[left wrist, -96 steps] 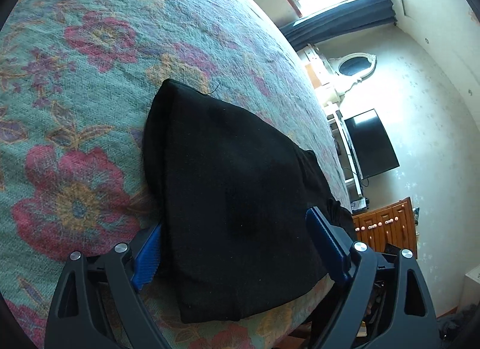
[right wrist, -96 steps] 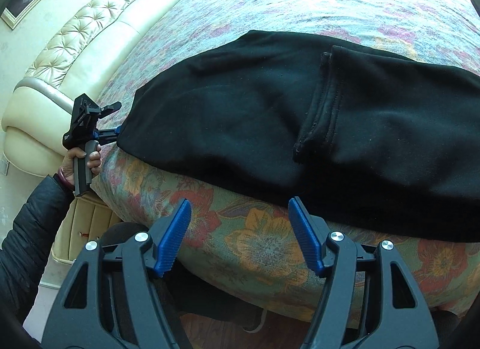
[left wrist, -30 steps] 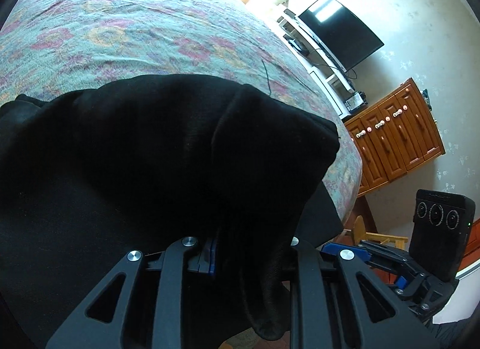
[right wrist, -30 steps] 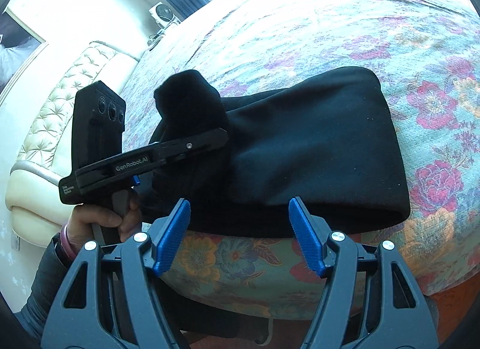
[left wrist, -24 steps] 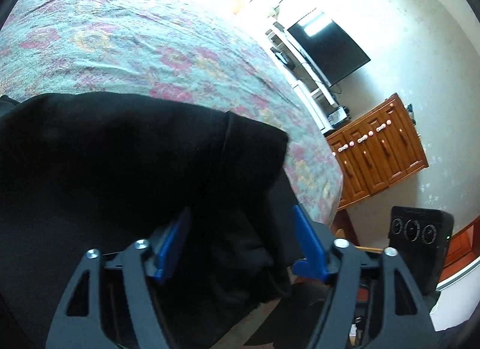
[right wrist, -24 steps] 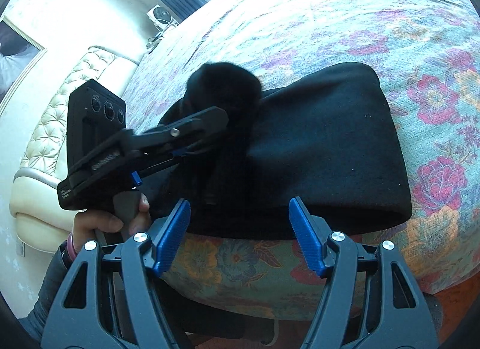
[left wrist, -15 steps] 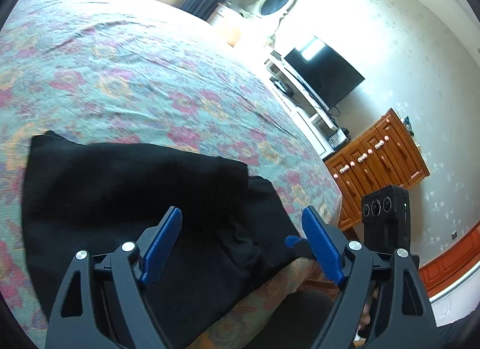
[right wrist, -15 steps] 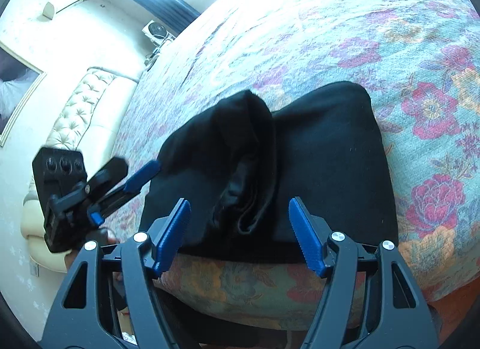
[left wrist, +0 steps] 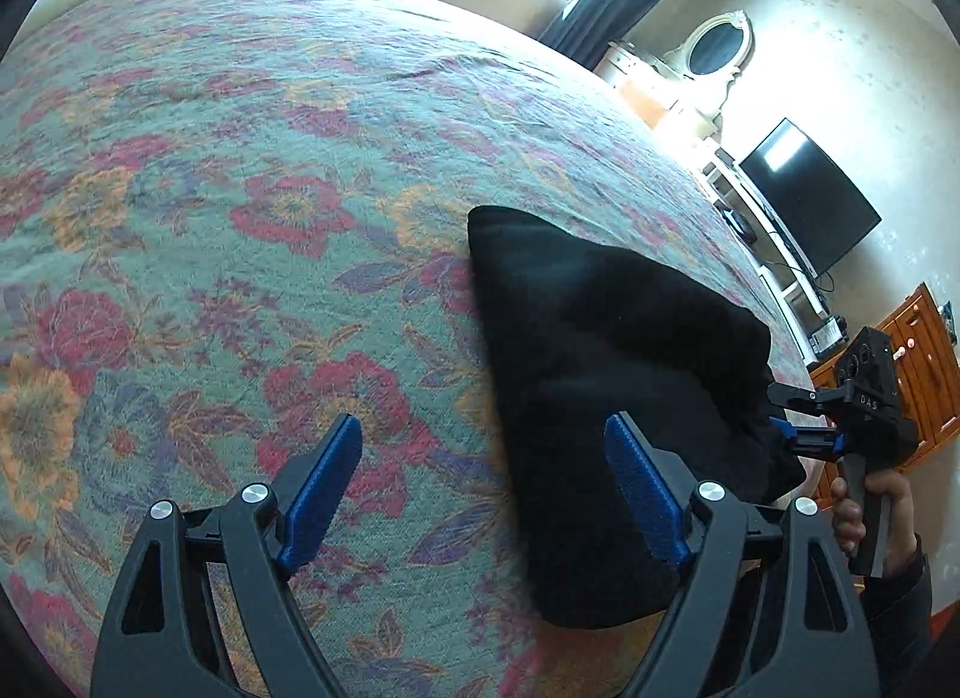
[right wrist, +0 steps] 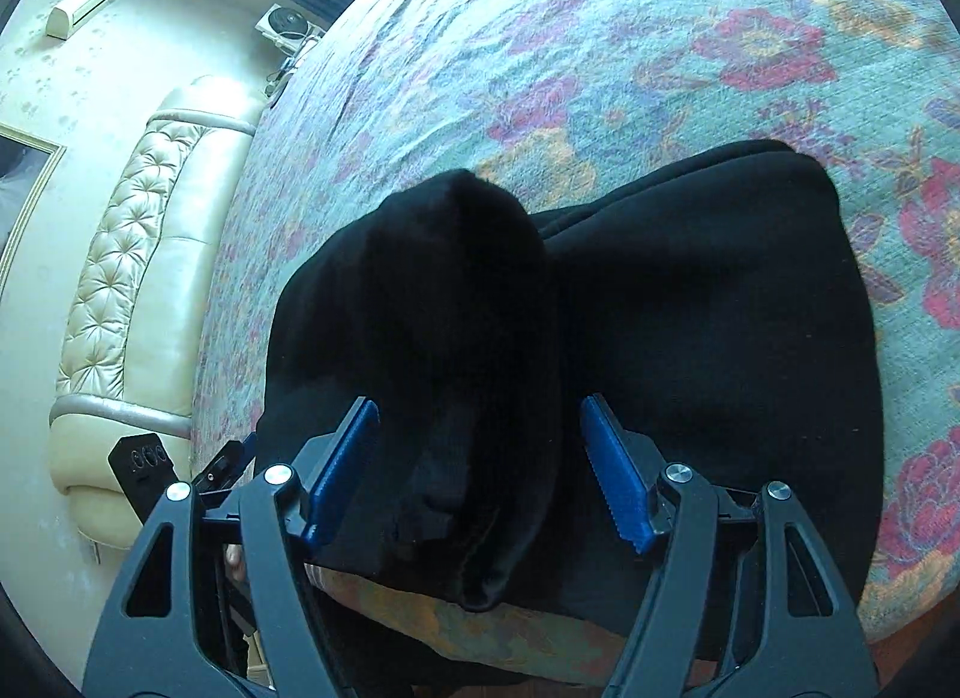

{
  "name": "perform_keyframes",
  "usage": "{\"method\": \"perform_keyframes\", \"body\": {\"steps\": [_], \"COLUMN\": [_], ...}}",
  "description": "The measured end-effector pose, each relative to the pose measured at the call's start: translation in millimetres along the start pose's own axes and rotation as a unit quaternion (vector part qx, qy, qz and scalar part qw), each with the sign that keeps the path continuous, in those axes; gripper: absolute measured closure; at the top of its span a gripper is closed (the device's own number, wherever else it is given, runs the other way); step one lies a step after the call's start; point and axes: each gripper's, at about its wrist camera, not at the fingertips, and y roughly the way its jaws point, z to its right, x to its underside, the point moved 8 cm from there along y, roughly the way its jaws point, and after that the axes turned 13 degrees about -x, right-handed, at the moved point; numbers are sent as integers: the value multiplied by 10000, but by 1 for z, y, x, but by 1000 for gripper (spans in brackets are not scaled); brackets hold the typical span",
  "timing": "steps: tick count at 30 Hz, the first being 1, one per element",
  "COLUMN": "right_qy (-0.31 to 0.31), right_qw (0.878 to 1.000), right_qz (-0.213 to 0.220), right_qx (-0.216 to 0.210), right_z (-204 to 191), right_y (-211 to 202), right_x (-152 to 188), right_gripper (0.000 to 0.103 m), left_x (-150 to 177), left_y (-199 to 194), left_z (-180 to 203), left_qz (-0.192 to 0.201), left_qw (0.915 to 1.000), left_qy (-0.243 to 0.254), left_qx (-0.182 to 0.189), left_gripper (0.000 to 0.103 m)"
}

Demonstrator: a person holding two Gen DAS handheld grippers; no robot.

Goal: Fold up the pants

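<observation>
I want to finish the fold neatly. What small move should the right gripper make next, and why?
Probably close the right gripper on the raised hump of the pants between its open fingers, then lay it flat. The pants are bunched there, not flat, near the bed edge. The left gripper is open over bare bedspread.
</observation>
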Motion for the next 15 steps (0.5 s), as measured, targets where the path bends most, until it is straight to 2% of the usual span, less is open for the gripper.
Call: {"method": "perform_keyframes", "body": {"steps": [9, 12, 14, 15], "right_qy": [-64, -172, -167, -108], "right_qw": [9998, 9994, 9993, 9993], "right_qz": [-202, -238, -283, -328], "right_qx": [40, 182, 180, 119], "right_z": [-5, -5, -3, -2], "right_y": [16, 18, 19, 24], "right_x": [5, 6, 8, 9], "right_gripper": [34, 49, 81, 81], "left_x": [14, 15, 14, 15], "left_y": [11, 10, 10, 10], "left_z": [1, 0, -1, -2], "left_qz": [-52, -32, -26, -22], "left_qw": [9997, 9997, 9997, 9997], "left_qy": [-214, -239, -256, -259], "left_qx": [80, 49, 32, 29], "left_gripper": [21, 19, 18, 18]}}
